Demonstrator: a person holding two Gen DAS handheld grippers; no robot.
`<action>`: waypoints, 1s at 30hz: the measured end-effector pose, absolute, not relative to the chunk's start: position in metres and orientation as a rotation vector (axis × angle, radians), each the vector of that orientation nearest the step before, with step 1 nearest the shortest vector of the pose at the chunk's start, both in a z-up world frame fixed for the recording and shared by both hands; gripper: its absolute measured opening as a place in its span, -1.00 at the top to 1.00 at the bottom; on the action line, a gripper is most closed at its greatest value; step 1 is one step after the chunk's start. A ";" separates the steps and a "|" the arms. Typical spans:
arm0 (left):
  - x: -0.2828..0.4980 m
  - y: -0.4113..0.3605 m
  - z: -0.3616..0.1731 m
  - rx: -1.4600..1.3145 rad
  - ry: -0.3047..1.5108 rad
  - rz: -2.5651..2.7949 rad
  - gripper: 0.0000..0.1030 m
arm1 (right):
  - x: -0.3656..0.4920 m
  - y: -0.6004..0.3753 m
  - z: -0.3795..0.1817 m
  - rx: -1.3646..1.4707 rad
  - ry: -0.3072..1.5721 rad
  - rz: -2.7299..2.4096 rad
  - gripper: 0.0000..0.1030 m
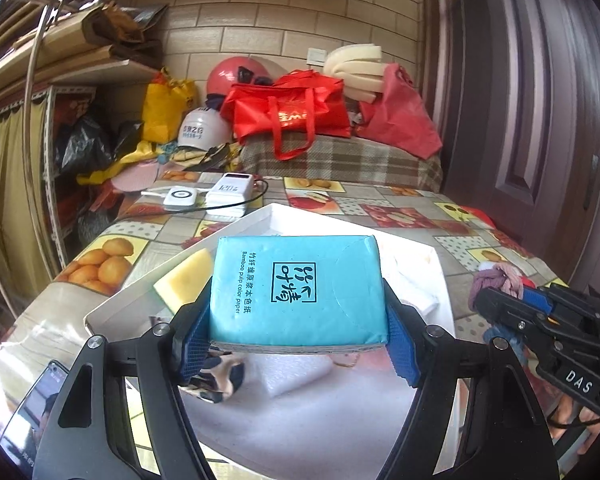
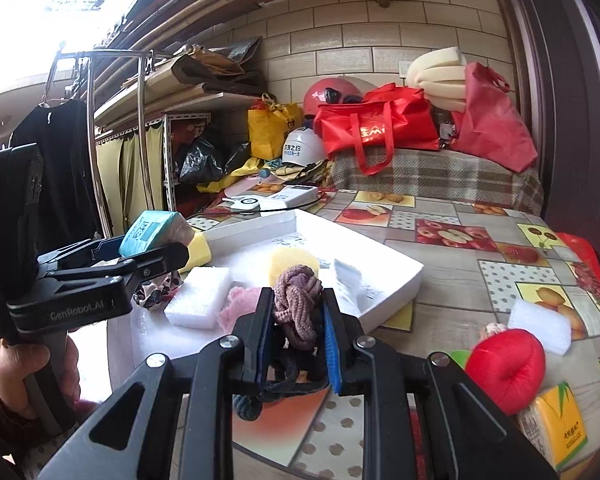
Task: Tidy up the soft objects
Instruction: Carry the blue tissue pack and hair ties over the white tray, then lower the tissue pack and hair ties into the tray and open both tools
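Left wrist view. Your left gripper (image 1: pixel 298 336) is clamped on the blue tissue pack (image 1: pixel 298 288); both blue pads (image 1: pixel 402 344) press its short sides, label face up. The pack hangs over the white tray (image 1: pixel 436 256), which fills the middle of the frame. Inside the tray: a yellow sponge (image 1: pixel 186 276) at 10 o'clock from the pack, a white foam block (image 1: pixel 296 376) just below it at 6 o'clock, and a patterned cloth scrap (image 1: pixel 216 380) at 7 o'clock, partly hidden by the left pad. Your right gripper (image 1: pixel 500 300) enters at 3 o'clock, closed on a mauve knotted rope (image 1: pixel 496 278). A phone (image 1: pixel 40 404) lies at 8 o'clock on the fruit-print tablecloth (image 1: pixel 400 204). White power banks (image 1: pixel 228 194) sit beyond the tray at 12 o'clock.

Right wrist view. Your right gripper (image 2: pixel 298 332) is closed hard on the knotted rope (image 2: pixel 296 300); the knot stands up between the pads and a darker loop trails toward the camera. It sits over the tray's near edge (image 2: pixel 392 292). In the tray: a pink fluffy piece (image 2: pixel 236 304) at 9 o'clock just beside the rope, the foam block (image 2: pixel 200 296) further that way, a pale yellow sponge (image 2: pixel 292 260) at 12 o'clock. Your left gripper (image 2: pixel 156 248) shows at 9 o'clock, gripping the tissue pack (image 2: pixel 156 230), with your hand (image 2: pixel 36 376) on its handle. Outside the tray at 4 o'clock: a red lip-shaped cushion (image 2: pixel 508 368), a yellow tissue pack (image 2: pixel 552 424), and a white pad (image 2: pixel 540 326).
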State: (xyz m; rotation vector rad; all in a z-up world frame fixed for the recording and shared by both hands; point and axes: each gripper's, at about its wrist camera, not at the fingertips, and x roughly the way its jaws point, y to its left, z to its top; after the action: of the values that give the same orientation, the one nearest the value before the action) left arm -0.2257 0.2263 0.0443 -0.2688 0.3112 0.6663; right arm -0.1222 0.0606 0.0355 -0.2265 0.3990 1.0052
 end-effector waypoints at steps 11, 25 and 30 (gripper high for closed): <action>-0.236 0.268 0.040 -0.376 0.297 0.746 -0.44 | -0.144 0.111 0.028 -0.353 0.436 1.193 0.56; -0.218 0.261 0.043 -0.290 0.333 0.737 -0.44 | -0.080 0.151 0.009 -0.426 0.582 1.000 0.58; -0.203 0.261 0.041 -0.254 0.392 0.733 -0.44 | -0.084 0.141 0.019 -0.356 0.527 0.996 0.58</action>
State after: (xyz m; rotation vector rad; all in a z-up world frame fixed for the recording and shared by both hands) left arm -0.2026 0.2614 0.0407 -0.2536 0.3920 0.7334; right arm -0.0845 0.1412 0.0187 -0.3559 0.5274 0.9957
